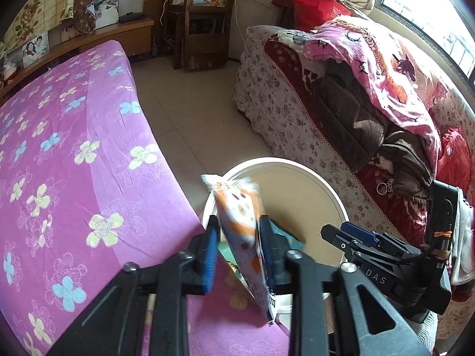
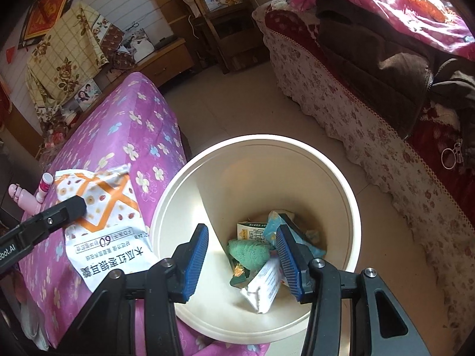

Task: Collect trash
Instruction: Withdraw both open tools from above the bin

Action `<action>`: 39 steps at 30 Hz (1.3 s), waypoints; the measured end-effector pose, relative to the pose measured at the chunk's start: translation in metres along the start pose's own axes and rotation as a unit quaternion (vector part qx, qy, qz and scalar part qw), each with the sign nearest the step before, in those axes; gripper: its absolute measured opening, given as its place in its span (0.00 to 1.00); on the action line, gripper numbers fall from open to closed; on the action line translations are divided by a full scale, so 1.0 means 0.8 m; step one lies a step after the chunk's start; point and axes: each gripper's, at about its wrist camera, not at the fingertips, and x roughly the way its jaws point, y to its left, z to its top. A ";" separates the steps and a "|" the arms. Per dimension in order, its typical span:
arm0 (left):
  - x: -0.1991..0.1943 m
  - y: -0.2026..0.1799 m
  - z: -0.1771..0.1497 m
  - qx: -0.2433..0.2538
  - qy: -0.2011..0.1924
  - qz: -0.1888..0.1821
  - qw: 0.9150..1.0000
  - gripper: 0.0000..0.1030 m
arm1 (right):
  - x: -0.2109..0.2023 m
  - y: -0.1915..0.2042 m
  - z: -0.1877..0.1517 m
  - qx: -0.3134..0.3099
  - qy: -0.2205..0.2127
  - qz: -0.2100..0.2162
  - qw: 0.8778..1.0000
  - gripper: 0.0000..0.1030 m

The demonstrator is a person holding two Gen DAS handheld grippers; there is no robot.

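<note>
My left gripper (image 1: 240,238) is shut on a white and orange snack packet (image 1: 242,222), held edge-on above the bed's corner beside the cream trash bin (image 1: 332,195). In the right wrist view the packet (image 2: 104,207) hangs over the purple bedspread, left of the bin (image 2: 184,184), with the left gripper's finger (image 2: 74,206) across it. My right gripper (image 2: 242,250) is open and empty, hovering over the bin's mouth. Inside the bin lie a green sponge (image 2: 249,255), a white carton (image 2: 264,284) and other wrappers. The right gripper (image 1: 344,235) also shows in the left wrist view.
A bed with a purple flowered cover (image 1: 74,163) fills the left. A floral sofa (image 1: 291,124) piled with clothes and a pink blanket stands on the right. A small pink bottle (image 2: 44,187) lies on the bed. A wooden chair (image 1: 202,20) stands at the back, across tiled floor.
</note>
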 end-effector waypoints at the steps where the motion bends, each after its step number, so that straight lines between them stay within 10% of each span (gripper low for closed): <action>1: 0.000 0.001 -0.001 -0.003 0.000 -0.003 1.000 0.44 | -0.001 0.002 -0.001 -0.002 -0.001 -0.001 1.000 0.50; 9: -0.019 0.016 -0.009 -0.025 -0.022 -0.010 0.999 0.60 | -0.029 0.015 -0.009 -0.005 -0.021 0.003 1.000 0.53; 39: -0.196 0.019 -0.075 0.040 -0.203 0.076 0.975 0.61 | -0.209 0.140 -0.057 -0.063 -0.208 -0.077 0.973 0.68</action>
